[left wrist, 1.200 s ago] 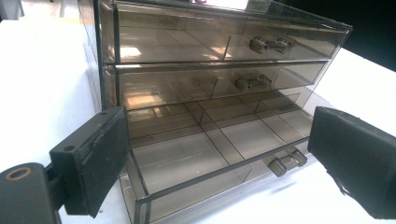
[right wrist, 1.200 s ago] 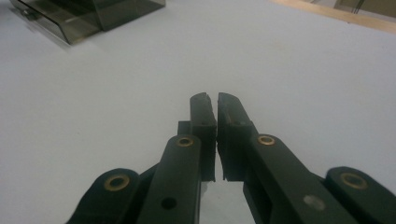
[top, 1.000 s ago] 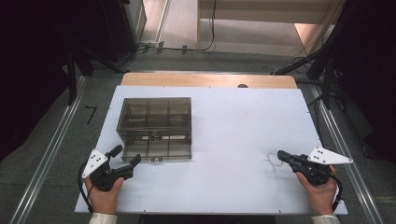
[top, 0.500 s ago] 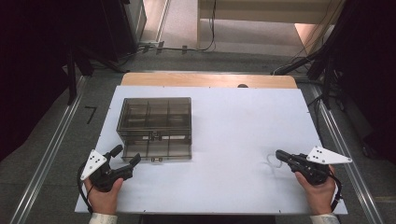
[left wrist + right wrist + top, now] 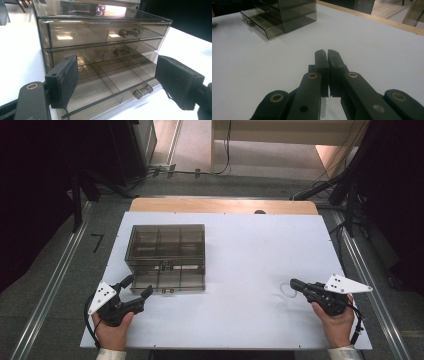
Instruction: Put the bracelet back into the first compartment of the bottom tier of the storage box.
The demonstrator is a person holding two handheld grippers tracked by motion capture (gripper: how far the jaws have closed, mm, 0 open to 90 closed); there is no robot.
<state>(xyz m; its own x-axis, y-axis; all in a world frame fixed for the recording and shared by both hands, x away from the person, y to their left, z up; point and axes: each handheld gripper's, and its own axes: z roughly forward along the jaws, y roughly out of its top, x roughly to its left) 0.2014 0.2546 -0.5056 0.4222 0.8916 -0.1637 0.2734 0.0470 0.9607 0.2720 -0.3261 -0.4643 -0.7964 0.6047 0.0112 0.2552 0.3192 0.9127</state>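
A smoke-tinted clear drawer unit (image 5: 167, 251) stands on the white table (image 5: 250, 245), left of centre. Its bottom drawer (image 5: 112, 85) is pulled out toward me; its divided compartments look empty. My left gripper (image 5: 136, 287) is open just in front of that drawer, with its pads (image 5: 66, 80) on either side of the drawer's front and not touching it. My right gripper (image 5: 295, 284) lies low at the right front of the table, jaws shut (image 5: 327, 53). A small clear object (image 5: 286, 290) lies on the table under its tips; I cannot tell whether it is gripped.
The upper two drawers, each with a small handle (image 5: 129, 32), are pushed in. A wooden strip (image 5: 225, 206) borders the table's far edge. Metal rails (image 5: 47, 290) run along both sides of the table, and dark stands and cables lie beyond.
My right gripper has crept a little to the left. The left gripper and the drawer unit have stayed put.
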